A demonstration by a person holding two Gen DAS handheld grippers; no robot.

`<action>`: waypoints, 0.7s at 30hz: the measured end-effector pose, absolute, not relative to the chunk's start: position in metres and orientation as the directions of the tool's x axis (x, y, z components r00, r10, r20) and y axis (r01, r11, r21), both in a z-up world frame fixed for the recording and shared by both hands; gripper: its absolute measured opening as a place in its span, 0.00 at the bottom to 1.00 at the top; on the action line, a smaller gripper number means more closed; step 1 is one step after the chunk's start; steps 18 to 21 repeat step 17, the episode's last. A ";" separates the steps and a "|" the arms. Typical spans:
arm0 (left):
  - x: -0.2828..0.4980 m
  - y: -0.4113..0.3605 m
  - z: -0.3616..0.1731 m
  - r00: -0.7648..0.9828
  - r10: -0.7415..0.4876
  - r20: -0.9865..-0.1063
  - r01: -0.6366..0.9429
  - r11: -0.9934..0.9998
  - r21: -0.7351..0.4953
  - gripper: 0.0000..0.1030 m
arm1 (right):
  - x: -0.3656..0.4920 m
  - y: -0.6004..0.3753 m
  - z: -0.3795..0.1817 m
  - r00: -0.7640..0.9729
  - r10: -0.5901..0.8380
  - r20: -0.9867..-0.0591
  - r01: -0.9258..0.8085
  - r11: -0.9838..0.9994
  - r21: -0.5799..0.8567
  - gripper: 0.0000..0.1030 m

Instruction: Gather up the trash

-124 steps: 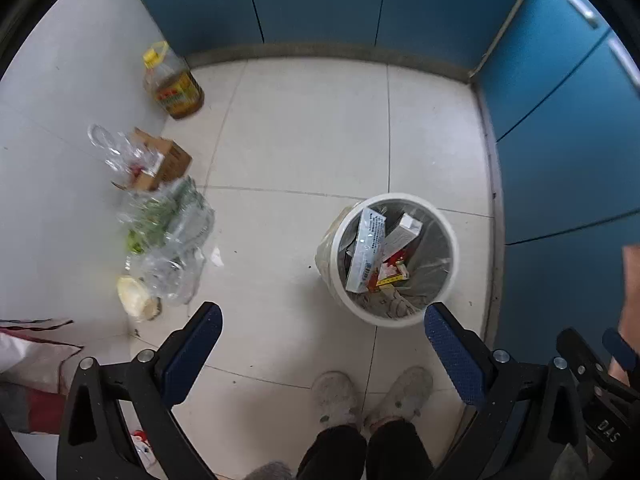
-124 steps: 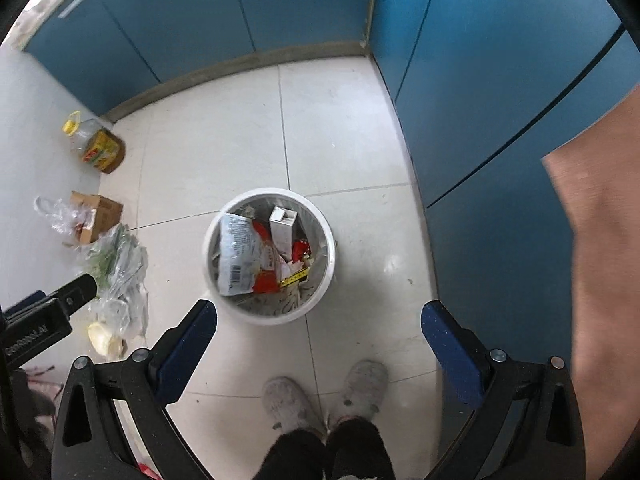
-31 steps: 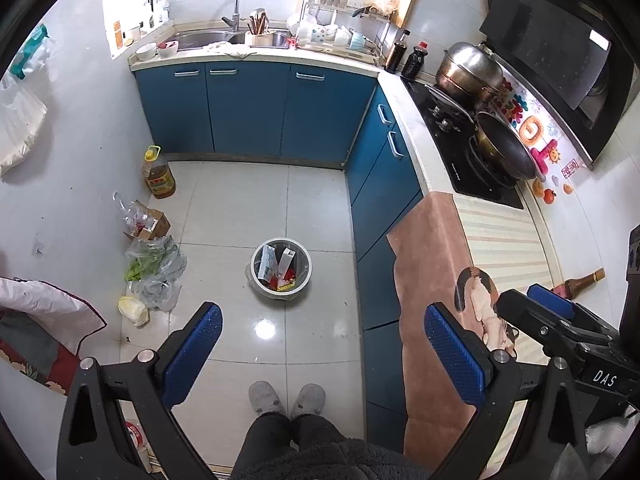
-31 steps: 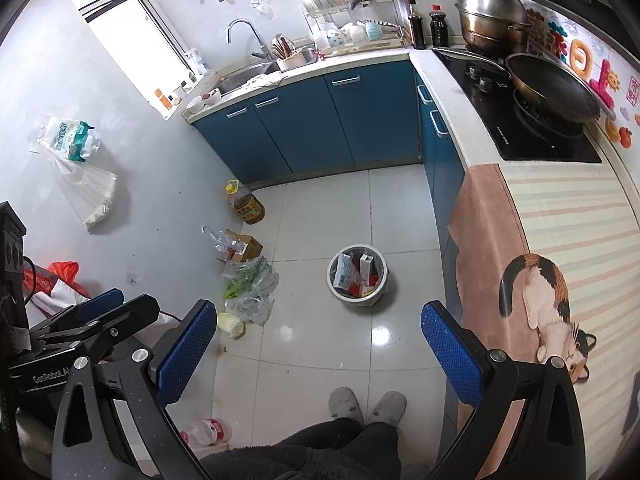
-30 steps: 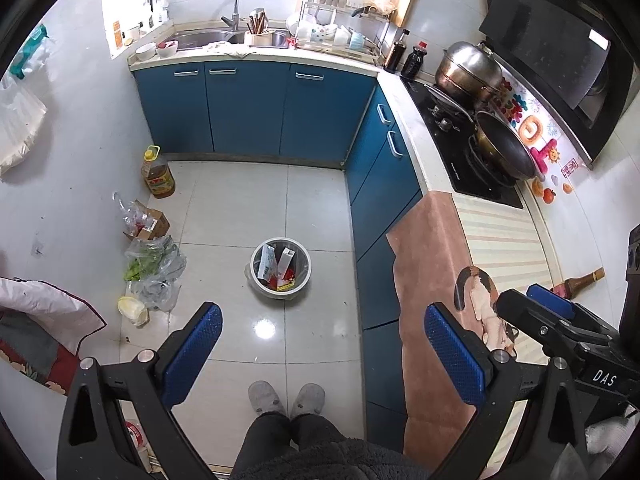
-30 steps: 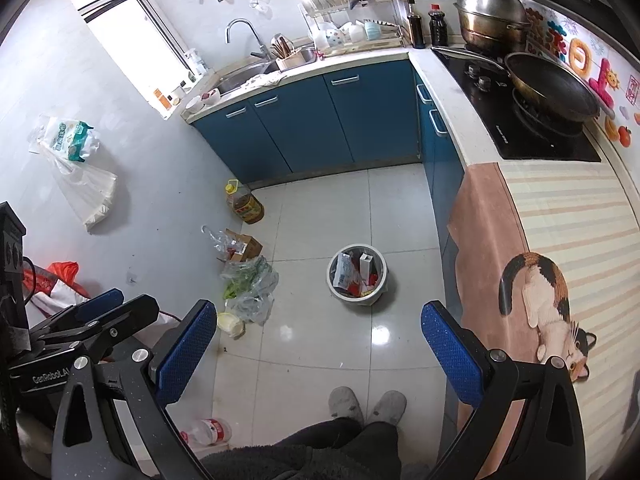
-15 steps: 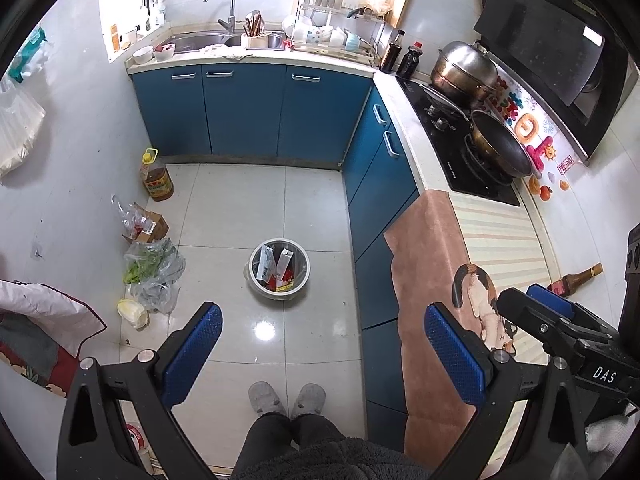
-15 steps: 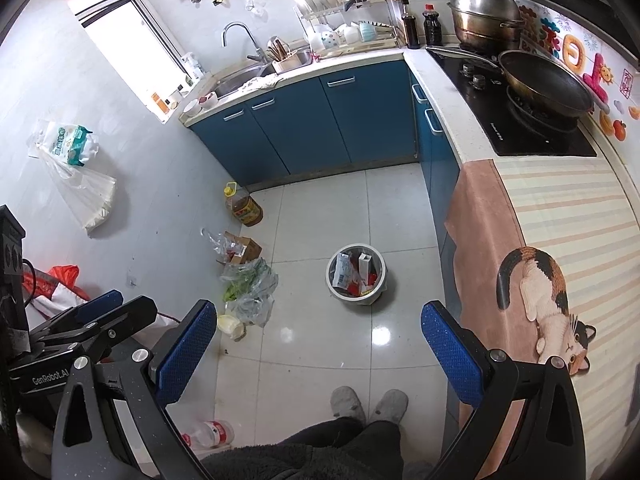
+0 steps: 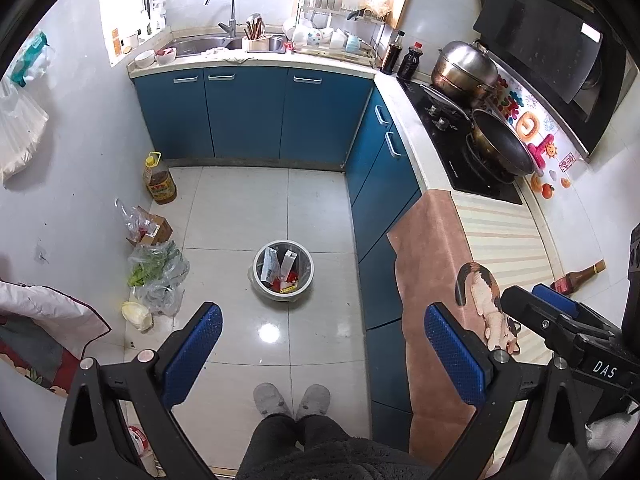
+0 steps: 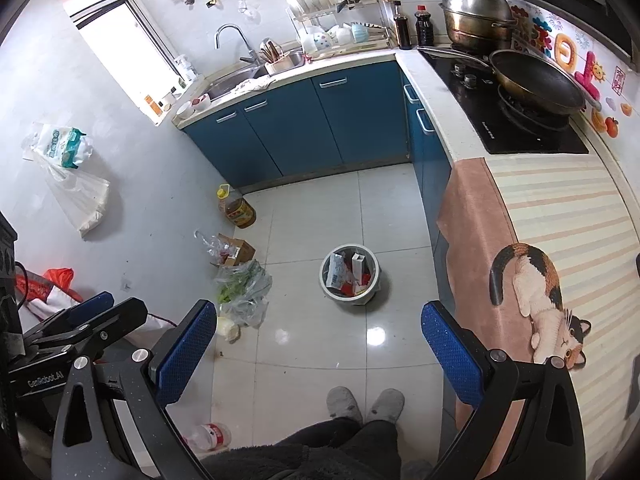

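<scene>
Both grippers now sit far higher than 4 s ago; bin that filled the view is small on the floor. Left to right: bagged greens [image 9: 158,270] and cardboard box [image 9: 154,229] by the left wall, plastic bottle [image 10: 208,436] on the floor near the person's feet, trash bin [image 9: 283,272] mid-floor holding cartons and wrappers, striped desk [image 9: 516,248] right. Left gripper [image 9: 320,350] jaws apart, empty. Right gripper [image 10: 316,354] jaws apart, empty. Bin lies straight ahead and well below both. My guess: loose bottle is next; it lies down-left, nearer the left gripper, long axis roughly across the jaws' line.
</scene>
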State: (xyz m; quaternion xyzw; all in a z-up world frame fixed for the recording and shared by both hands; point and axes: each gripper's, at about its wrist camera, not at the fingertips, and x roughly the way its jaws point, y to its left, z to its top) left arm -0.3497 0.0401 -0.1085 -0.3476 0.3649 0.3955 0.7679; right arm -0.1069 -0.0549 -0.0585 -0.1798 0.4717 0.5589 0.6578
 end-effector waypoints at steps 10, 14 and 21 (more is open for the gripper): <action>-0.350 0.037 -0.107 0.427 0.344 -0.836 -0.857 0.450 -0.253 1.00 | -0.106 -0.058 -0.060 -0.071 0.564 -0.823 -0.904 0.312 0.292 1.00; -0.350 0.037 -0.107 0.432 0.341 -0.835 -0.855 0.451 -0.258 1.00 | -0.106 -0.059 -0.061 -0.073 0.563 -0.823 -0.905 0.310 0.293 1.00; -0.350 0.036 -0.106 0.436 0.339 -0.833 -0.852 0.455 -0.260 1.00 | -0.106 -0.062 -0.062 -0.076 0.563 -0.823 -0.905 0.307 0.294 1.00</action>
